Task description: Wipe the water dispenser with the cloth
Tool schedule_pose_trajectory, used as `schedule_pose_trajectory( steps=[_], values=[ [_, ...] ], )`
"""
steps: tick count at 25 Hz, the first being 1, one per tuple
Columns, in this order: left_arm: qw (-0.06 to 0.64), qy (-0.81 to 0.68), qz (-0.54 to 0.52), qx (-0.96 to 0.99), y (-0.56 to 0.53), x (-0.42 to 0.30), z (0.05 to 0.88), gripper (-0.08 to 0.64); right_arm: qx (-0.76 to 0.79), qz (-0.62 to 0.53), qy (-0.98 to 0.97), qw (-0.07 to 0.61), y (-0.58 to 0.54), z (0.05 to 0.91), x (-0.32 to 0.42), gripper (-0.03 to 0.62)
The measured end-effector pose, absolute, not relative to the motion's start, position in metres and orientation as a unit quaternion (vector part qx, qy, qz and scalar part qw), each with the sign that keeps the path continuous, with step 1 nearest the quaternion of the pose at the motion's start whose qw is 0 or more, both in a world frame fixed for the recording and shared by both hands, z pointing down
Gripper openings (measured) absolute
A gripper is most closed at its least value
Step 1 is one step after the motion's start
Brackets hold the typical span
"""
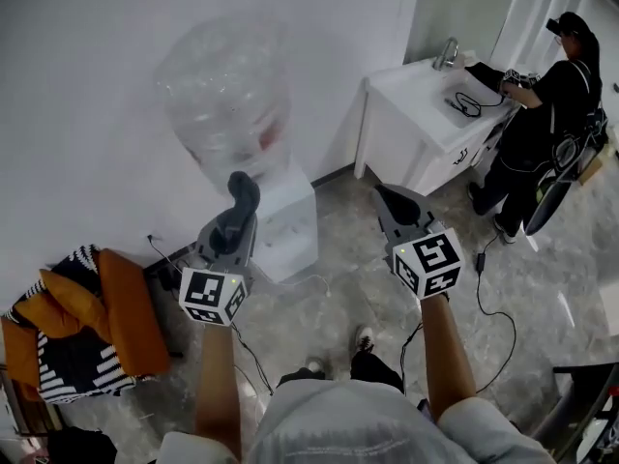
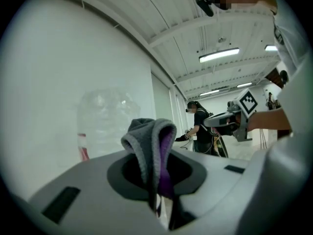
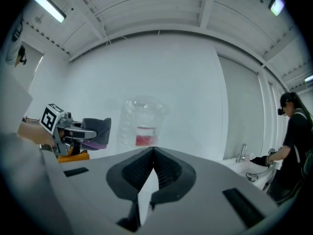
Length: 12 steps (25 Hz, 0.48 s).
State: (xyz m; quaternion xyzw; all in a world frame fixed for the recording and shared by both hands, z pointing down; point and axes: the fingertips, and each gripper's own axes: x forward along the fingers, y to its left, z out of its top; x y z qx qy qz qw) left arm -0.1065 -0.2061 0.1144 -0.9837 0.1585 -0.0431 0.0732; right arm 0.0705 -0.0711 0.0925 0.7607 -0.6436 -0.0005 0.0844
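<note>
Cloth [image 1: 245, 191], grey outside and purple inside, stands folded upright, pinched between the jaws of the left gripper [image 1: 235, 225], to the right of an orange and striped cushion pile [image 1: 87, 327] by the near left wall. In the left gripper view the cloth [image 2: 149, 146] rises out of the left gripper [image 2: 159, 180], whose jaws are clamped on its lower part.

Just right of it and farther off, the white water dispenser [image 1: 288, 225] stands against the wall, carrying a clear bottle [image 1: 227, 90]. The right gripper view shows a gap between the cloth [image 3: 95, 131] and the bottle [image 3: 143, 124].

Further right, the right gripper [image 1: 387, 193] is held level with the left one. Its jaws are pressed together with nothing between them [image 3: 153, 151].

At the far right, a person [image 1: 546, 114] stands at a white sink cabinet [image 1: 397, 133].
</note>
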Motion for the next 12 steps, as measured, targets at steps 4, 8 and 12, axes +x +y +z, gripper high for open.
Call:
schedule_pose_trajectory(
  steps=[4,8,12],
  values=[
    [0.095,0.165,-0.024,-0.981,-0.201,-0.132,0.069,0.072,0.753,-0.036,-0.651,0.088,-0.070,0.058,0.041,0.014],
    [0.118,0.166,-0.021,-0.979,-0.189,-0.155,0.044,0.074,0.746,-0.055,-0.656,0.100,-0.068,0.038,0.014,0.014],
    [0.126,0.167,-0.021,-0.978,-0.180,-0.167,0.036,0.072,0.743,-0.059,-0.657,0.111,-0.063,0.035,0.002,0.014]
  ],
)
